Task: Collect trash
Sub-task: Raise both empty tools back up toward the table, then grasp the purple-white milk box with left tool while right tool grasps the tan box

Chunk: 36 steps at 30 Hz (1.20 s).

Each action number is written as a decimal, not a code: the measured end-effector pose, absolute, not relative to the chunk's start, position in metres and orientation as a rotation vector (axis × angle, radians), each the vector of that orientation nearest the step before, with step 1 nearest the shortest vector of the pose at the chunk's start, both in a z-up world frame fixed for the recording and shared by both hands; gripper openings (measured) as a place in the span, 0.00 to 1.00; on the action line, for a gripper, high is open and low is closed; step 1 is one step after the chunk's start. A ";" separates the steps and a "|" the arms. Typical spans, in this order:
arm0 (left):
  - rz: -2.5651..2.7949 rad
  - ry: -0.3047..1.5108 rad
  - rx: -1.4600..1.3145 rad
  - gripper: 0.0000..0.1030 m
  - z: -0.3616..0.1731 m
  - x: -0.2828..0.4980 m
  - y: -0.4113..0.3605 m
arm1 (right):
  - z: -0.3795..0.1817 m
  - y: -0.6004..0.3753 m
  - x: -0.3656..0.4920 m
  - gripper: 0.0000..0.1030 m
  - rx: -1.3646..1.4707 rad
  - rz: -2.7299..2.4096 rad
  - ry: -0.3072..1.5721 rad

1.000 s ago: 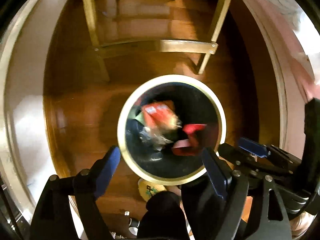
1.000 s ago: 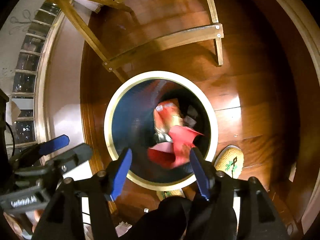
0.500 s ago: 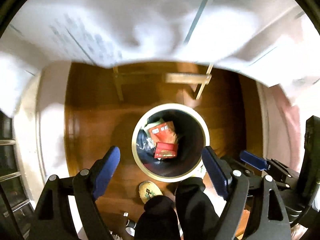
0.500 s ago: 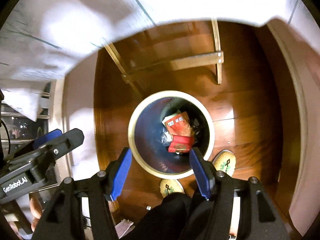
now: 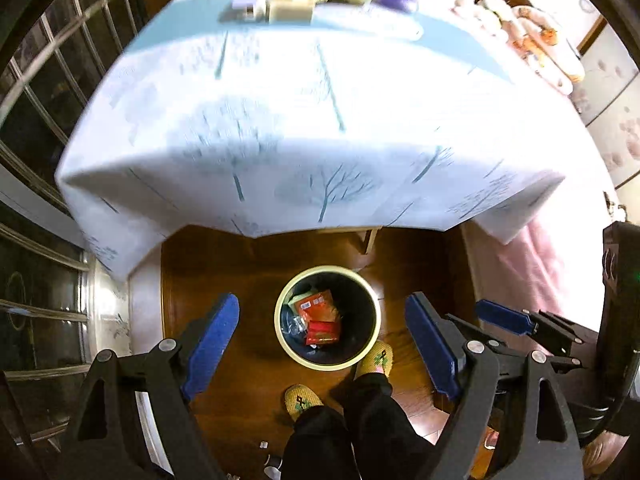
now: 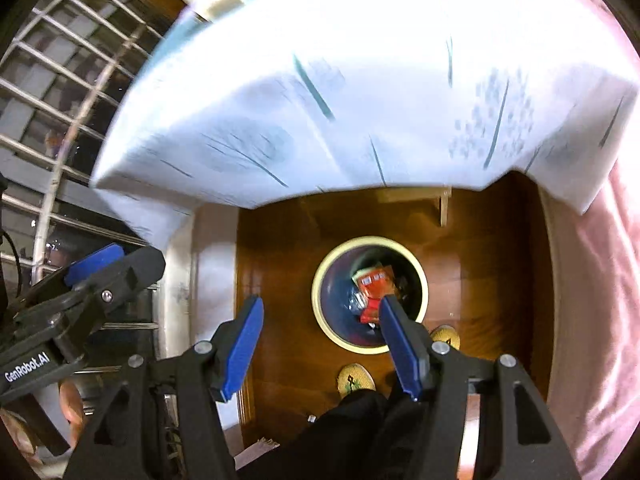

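While I look down along both tools, the trash bin (image 5: 327, 363) stands on the wooden floor (image 5: 224, 264) far below, and in the left wrist view it sits between the spread fingers of my left gripper (image 5: 324, 344), with nothing touching it. In the right wrist view the bin (image 6: 324, 312) lies a little right of the gap of my right gripper (image 6: 320, 344), whose right finger (image 6: 400, 352) crosses in front of its rim. Both sets of jaws stand apart and hold nothing. The bin is upright, its round mouth facing up at me. Inside lie red wrappers (image 5: 320, 316); the bigger one runs its long side from lower left to upper right in the left view, and I cannot tell more through the blur. A table under a white cloth (image 5: 304, 120) fills the upper half, and the person's yellow slippers (image 5: 376, 358) are just beside the bin.
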<state>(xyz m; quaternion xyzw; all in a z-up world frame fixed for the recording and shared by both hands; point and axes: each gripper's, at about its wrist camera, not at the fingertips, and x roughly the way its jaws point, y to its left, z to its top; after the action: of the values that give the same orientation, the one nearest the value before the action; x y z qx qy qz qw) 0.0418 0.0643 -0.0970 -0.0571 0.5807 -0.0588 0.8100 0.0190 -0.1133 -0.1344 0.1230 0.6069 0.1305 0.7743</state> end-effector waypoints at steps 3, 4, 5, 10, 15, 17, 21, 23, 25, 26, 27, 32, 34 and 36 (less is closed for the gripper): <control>-0.141 1.197 -0.119 0.81 -0.061 0.035 0.068 | -0.102 -0.108 0.016 0.59 0.217 0.305 1.264; -0.143 1.185 -0.117 0.81 -0.053 0.033 0.069 | -0.090 -0.106 0.015 0.59 0.198 0.310 1.240; -0.147 1.169 -0.114 0.81 -0.043 0.031 0.070 | -0.079 -0.104 0.015 0.59 0.181 0.312 1.218; -0.158 1.081 -0.105 0.81 0.002 0.024 0.080 | -0.032 -0.100 0.020 0.59 0.113 0.296 1.100; -0.154 0.999 -0.105 0.81 0.033 0.023 0.090 | 0.007 -0.101 0.026 0.59 0.072 0.266 0.994; -0.156 0.973 -0.106 0.81 0.043 0.024 0.094 | 0.019 -0.101 0.027 0.59 0.052 0.256 0.956; -0.155 0.930 -0.094 0.81 0.058 0.029 0.099 | 0.039 -0.098 0.033 0.59 0.032 0.256 0.914; -0.150 0.910 -0.091 0.81 0.065 0.033 0.100 | 0.047 -0.100 0.036 0.59 0.031 0.259 0.899; -0.146 0.892 -0.095 0.81 0.070 0.038 0.101 | 0.053 -0.099 0.043 0.59 0.035 0.274 0.889; -0.139 0.886 -0.095 0.81 0.073 0.041 0.102 | 0.055 -0.098 0.046 0.59 0.032 0.280 0.885; -0.125 0.879 -0.094 0.81 0.074 0.044 0.102 | 0.056 -0.097 0.050 0.59 0.025 0.289 0.880; -0.063 0.874 -0.082 0.81 0.075 0.067 0.105 | 0.060 -0.089 0.079 0.59 0.003 0.339 0.868; -0.045 0.878 -0.085 0.81 0.073 0.080 0.106 | 0.058 -0.086 0.094 0.59 -0.001 0.363 0.875; -0.015 0.883 -0.094 0.81 0.068 0.095 0.108 | 0.053 -0.083 0.116 0.59 -0.002 0.400 0.889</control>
<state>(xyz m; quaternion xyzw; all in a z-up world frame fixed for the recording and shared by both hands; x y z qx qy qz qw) 0.0952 0.1083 0.0682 -0.0454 0.4270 -0.0071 0.9031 0.1159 -0.0826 0.0525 -0.0012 0.4269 0.1924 0.8836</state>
